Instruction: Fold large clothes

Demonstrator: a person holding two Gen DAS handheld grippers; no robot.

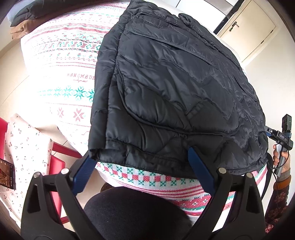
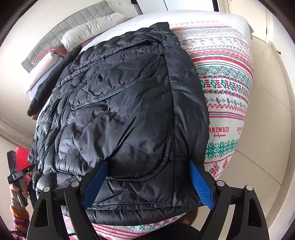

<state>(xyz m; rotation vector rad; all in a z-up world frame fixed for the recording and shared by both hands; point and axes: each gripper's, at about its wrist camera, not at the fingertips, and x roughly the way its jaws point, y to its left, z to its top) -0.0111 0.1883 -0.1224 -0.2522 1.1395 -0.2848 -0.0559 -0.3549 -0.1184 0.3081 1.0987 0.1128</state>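
A black quilted puffer jacket (image 1: 171, 88) lies flat on a table covered with a white cloth with red and green cross-stitch bands (image 1: 64, 79); both sides are folded in over its front. It also shows in the right wrist view (image 2: 119, 114). My left gripper (image 1: 142, 155) is open over the jacket's near hem at its left part, its blue fingers (image 1: 199, 168) wide apart, holding nothing. My right gripper (image 2: 149, 175) is open over the near hem at its right part, also empty. Each view shows the other gripper's handle at its edge.
Folded dark and brown clothes (image 1: 27, 16) lie at the table's far left corner. A red chair (image 1: 59, 162) with a cherry-print cloth and a phone (image 1: 7, 173) stands at the left. Pillows and a grey mat (image 2: 73, 31) lie beyond the table. A door (image 1: 247, 31) is at the back right.
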